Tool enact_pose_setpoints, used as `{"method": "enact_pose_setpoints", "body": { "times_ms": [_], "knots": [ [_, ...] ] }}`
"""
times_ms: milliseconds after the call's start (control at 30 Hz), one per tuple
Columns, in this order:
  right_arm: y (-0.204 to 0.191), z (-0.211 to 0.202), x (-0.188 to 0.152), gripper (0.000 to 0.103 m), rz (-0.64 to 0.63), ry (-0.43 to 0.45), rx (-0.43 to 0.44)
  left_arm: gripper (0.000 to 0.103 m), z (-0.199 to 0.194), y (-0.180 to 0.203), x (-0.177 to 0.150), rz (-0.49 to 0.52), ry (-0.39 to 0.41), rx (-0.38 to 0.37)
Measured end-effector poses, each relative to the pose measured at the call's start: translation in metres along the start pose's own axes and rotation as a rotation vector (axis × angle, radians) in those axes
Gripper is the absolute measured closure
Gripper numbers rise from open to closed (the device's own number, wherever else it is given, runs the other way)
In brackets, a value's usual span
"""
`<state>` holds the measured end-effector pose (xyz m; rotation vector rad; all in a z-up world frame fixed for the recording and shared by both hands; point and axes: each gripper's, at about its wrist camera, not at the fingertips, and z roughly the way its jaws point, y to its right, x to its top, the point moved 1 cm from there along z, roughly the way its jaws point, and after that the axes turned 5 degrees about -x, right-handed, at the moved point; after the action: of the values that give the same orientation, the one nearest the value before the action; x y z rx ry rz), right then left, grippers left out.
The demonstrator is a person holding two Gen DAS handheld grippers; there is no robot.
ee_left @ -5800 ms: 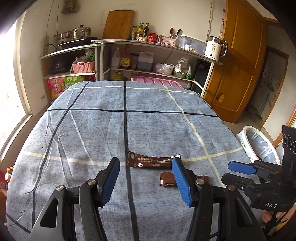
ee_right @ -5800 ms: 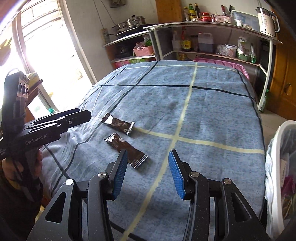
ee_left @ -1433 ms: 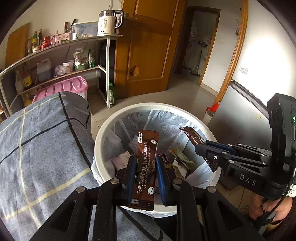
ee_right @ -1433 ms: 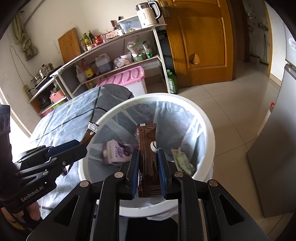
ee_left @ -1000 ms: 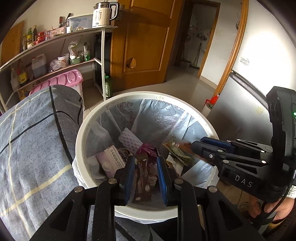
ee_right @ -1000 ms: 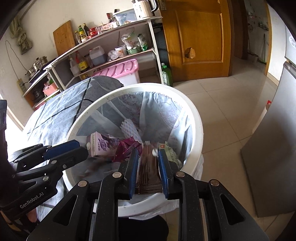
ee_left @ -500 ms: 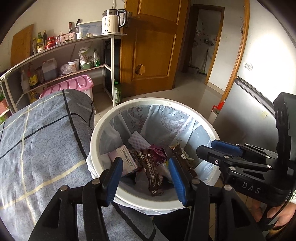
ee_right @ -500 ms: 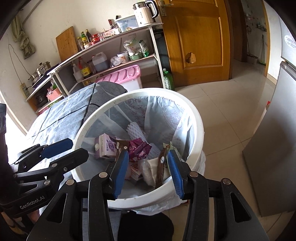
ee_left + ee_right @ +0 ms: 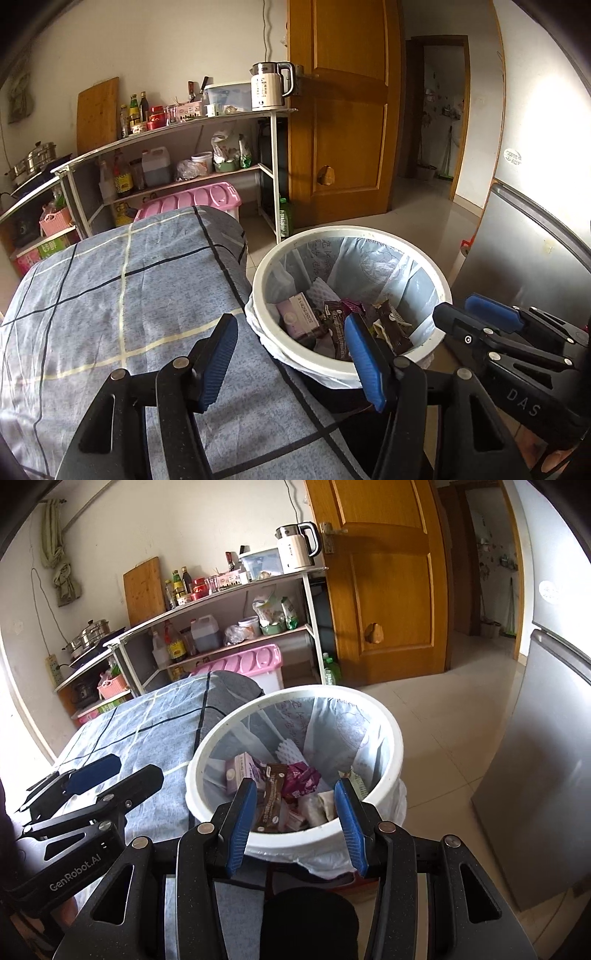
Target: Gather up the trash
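The white trash bin (image 9: 424, 258) with a pale blue liner stands on the floor beside the table; it also shows in the right wrist view (image 9: 391, 731). Two brown wrappers lie inside among other trash: one (image 9: 336, 325) left of the other (image 9: 393, 326). One wrapper (image 9: 271, 794) shows in the right wrist view. My left gripper (image 9: 291, 354) is open and empty over the table's edge near the bin. My right gripper (image 9: 295, 812) is open and empty above the bin's near rim. Each gripper appears in the other's view.
The table (image 9: 110, 295) has a blue-grey checked cloth. A metal shelf rack (image 9: 177, 147) with bottles and a kettle stands behind it, with a pink lidded box (image 9: 192, 201) below. A wooden door (image 9: 343, 110) is behind the bin. A grey fridge (image 9: 535, 258) stands right.
Both wrappers left the jaws and now lie in the bin. Both grippers opened and pulled back and up from the bin; the left one swung toward the table.
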<state>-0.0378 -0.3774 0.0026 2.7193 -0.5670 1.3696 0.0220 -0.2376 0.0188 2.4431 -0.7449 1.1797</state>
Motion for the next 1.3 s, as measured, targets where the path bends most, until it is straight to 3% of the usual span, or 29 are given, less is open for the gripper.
{"method": "enact_pose_setpoints", "body": {
  "times_ms": [67,200,333,633,1300],
  "knots": [
    [-0.003,-0.008,-0.004,0.058,-0.005,0.019,-0.009,0.043,-0.007,0.000,-0.004,-0.003,0.003,-0.006],
    [-0.007,-0.019,-0.010,0.058,-0.009,0.036,-0.031,0.043,-0.018,0.006,-0.011,0.027,0.012,0.050],
    [-0.006,-0.023,-0.013,0.058,0.012,0.041,-0.028,0.043,-0.031,0.007,-0.018,0.009,0.035,0.023],
    [-0.012,-0.029,-0.015,0.058,0.010,0.059,-0.016,0.043,-0.038,0.004,-0.020,-0.015,0.053,0.044],
    [-0.015,-0.027,-0.016,0.058,0.006,0.054,-0.008,0.043,-0.037,0.001,-0.022,-0.030,0.038,0.051]
  ]
}}
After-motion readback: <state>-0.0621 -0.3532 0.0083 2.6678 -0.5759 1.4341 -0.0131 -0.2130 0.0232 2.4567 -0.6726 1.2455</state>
